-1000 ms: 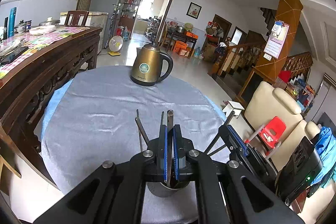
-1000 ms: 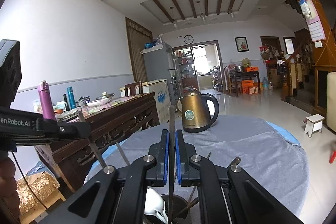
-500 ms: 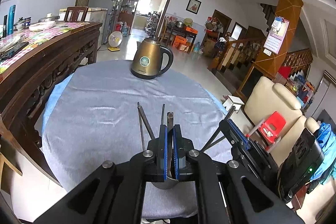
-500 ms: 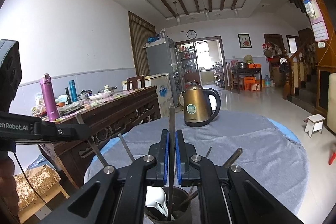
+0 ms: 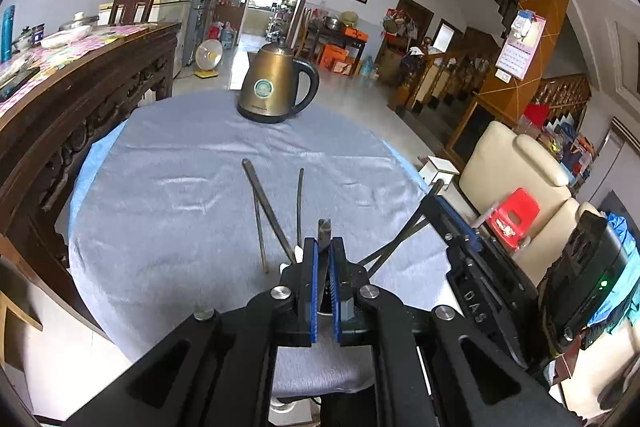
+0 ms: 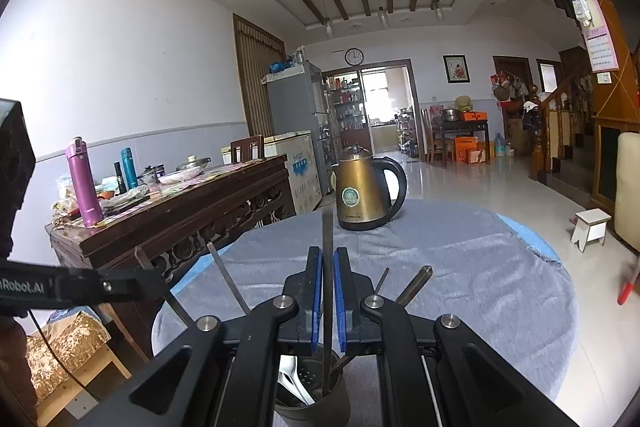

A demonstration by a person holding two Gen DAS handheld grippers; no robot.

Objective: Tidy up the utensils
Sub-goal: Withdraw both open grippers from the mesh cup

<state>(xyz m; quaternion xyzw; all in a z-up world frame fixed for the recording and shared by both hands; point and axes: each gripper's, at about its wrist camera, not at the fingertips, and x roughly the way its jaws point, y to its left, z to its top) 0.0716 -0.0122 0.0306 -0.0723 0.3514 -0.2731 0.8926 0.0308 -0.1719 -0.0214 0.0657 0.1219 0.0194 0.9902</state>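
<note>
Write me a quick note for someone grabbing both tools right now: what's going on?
Left tool: shut on a utensil whose tip sticks out past the pads, above the cup.
Right tool: shut on a long utensil standing upright, its lower end down in the cup.
The cup sits at the near edge of the grey cloth, already holding a spoon and several other utensils; a kettle stands at the far side.
Left to do: release both held utensils into the cup. I see none loose on the cloth.
</note>
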